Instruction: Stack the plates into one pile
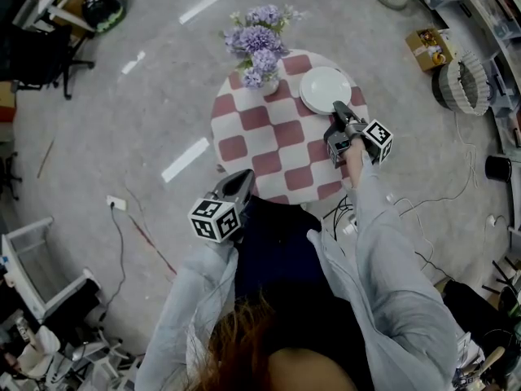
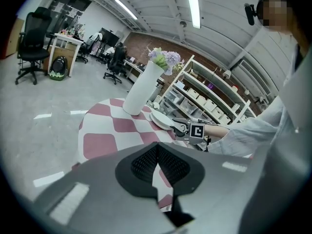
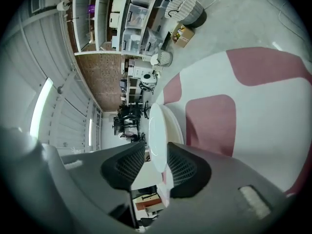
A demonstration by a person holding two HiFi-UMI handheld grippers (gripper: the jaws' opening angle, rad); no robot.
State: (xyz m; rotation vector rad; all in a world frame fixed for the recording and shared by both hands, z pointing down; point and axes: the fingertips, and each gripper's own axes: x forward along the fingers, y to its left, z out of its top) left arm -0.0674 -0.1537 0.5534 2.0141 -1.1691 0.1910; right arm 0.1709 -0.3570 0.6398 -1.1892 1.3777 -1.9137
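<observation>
where plates (image 1: 324, 88) stack, right hand-held gripper (image 1: 337, 114) (parted) astride them

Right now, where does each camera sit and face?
Head view: on the person's head, looking steeply down at the checkered table; both arms, left claw, right claw show.
Left gripper view: on left claw, facing across the table toward the vase; its jaws show.
Right gripper view: on right claw, facing the plates; its jaws show.
All share the plates.
</observation>
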